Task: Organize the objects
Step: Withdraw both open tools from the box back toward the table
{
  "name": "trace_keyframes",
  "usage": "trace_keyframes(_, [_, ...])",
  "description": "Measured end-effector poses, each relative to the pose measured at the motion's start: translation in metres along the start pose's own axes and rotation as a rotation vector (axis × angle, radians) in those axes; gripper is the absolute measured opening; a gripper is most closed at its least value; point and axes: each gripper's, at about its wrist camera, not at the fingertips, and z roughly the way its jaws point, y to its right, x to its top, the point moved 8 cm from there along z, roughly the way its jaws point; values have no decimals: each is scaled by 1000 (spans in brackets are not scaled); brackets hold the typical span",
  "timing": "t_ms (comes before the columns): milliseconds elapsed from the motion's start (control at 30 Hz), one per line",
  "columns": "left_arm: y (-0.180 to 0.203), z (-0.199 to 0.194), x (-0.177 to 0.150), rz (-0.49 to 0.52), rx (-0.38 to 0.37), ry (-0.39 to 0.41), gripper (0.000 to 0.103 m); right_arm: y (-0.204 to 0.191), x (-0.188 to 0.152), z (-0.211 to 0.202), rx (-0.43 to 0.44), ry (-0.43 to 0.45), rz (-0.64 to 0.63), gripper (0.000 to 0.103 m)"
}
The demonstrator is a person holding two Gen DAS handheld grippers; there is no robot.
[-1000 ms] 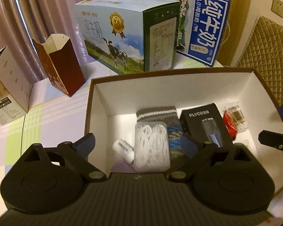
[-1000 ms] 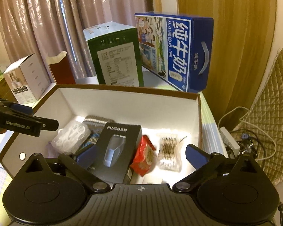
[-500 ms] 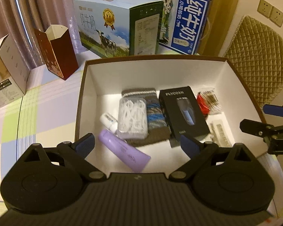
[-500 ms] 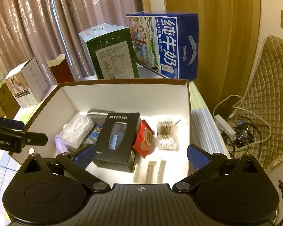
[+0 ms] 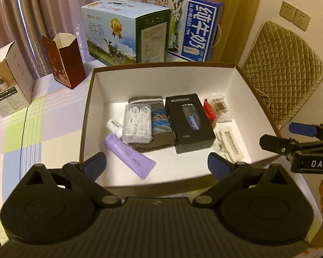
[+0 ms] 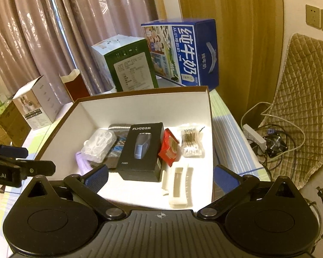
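A brown box with a white inside stands on the table. In it lie a purple tube, a small white bottle, a clear case of floss picks on a grey knitted cloth, a black FLYCO box, a red packet, a bag of cotton swabs and a white comb-like piece. My left gripper is open and empty above the box's near edge. My right gripper is open and empty above the box's right near corner.
Two milk cartons, one green and one blue, stand behind the box. A dark red paper box and a white carton stand to the left. A quilted chair, cables and a power strip are to the right.
Both grippers have pulled back and up from the box, so more of its inside shows, including the purple tube and the white piece. Both stay open.
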Motion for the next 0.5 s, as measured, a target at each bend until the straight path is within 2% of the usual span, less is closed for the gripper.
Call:
trace_keyframes(167, [8, -12, -13, -3, -7, 7, 99, -3, -8, -15, 1, 5, 4, 101])
trace_keyframes(500, [13, -38, -38, -12, 35, 46, 99, -9, -30, -43, 7, 6, 12, 101])
